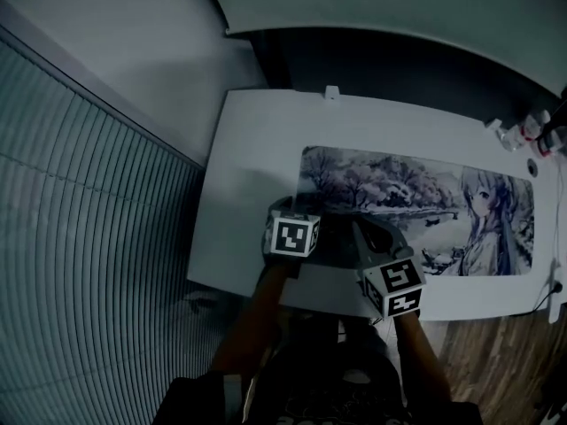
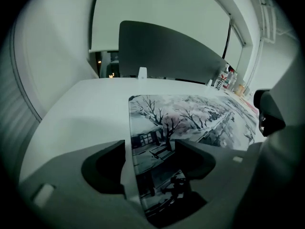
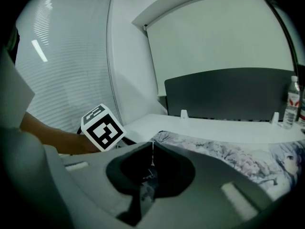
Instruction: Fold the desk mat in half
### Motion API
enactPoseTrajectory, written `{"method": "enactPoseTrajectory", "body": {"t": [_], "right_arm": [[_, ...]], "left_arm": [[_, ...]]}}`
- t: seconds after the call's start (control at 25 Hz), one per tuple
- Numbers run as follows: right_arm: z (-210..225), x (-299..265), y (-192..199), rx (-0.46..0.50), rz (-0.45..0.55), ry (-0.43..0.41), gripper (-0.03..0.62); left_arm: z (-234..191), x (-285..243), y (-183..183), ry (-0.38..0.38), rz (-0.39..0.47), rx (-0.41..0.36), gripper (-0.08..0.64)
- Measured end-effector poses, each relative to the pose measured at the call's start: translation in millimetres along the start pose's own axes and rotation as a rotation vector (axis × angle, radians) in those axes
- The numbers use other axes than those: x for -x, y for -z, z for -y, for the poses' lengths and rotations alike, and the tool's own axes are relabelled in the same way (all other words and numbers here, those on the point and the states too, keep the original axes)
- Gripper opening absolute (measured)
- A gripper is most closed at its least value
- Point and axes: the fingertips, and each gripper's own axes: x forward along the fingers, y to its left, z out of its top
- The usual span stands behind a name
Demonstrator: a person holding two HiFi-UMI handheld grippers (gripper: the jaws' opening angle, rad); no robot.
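The desk mat (image 1: 403,204) lies flat, printed face up, along the white worktop (image 1: 252,140), its long side running left to right. Only its near left corner is disturbed, and both tools stand there side by side.

Right tongs (image 3: 151,149): closed on the mat's edge, the thin sheet pinched upright between the pads. This grip appears to be what keeps the corner raised off the worktop.

Left tongs (image 2: 150,149): jaws spread wide. The lifted left edge of the mat passes between them (close to the left-hand jaw), but neither pad presses on it. The tool is therefore placed around the edge, not holding it.

Assessment: the fold has not begun, as no part of the mat is yet turned over onto itself. The corner seems to be held up so that the left tongs can close on the short edge. With both grips set, that end could be carried across towards the far right end, where bottles (image 1: 523,131) stand close to the mat.
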Motion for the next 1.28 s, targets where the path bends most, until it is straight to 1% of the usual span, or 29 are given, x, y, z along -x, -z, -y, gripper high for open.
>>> {"method": "enactPoseTrajectory", "body": {"t": [0.08,0.12,0.2,0.28,0.36,0.48,0.6,0.72,0.8,0.88,1.08,1.28], "right_arm": [[7,1,2,-0.008,-0.004,0.002,0.006],[10,2,4,-0.011,-0.007,0.002,0.006],[15,4,7,-0.014,-0.011,0.002,0.006],[19,6,9,-0.017,-0.014,0.003,0.006],[23,7,11,-0.02,-0.016,0.002,0.006],[26,8,11,-0.024,-0.016,-0.001,0.006],[29,7,14,-0.028,-0.02,-0.003,0.006],[29,5,18,-0.034,-0.033,-0.004,0.006],[29,4,19,-0.036,-0.035,-0.004,0.006],[30,4,18,-0.037,-0.033,-0.003,0.006],[33,7,14,-0.043,-0.024,0.016,0.006],[36,10,12,-0.065,-0.02,0.046,0.006]], "left_arm": [[-4,2,2,-0.039,-0.027,-0.017,0.31],[-4,2,1,-0.046,-0.026,-0.019,0.31],[-1,0,-1,-0.039,-0.013,-0.018,0.308],[0,0,0,-0.047,-0.02,-0.027,0.286],[0,-1,-1,-0.047,-0.008,-0.008,0.27],[-5,0,-5,-0.059,0.029,0.045,0.175],[-7,-2,-5,-0.067,0.047,0.059,0.142],[-4,0,-5,-0.06,0.044,0.066,0.108],[-1,0,-6,-0.044,0.04,0.071,0.069],[1,2,-6,-0.035,0.038,0.063,0.049],[5,11,-14,-0.006,0.063,0.075,0.04],[13,27,-24,0.032,0.086,0.066,0.037]]}}
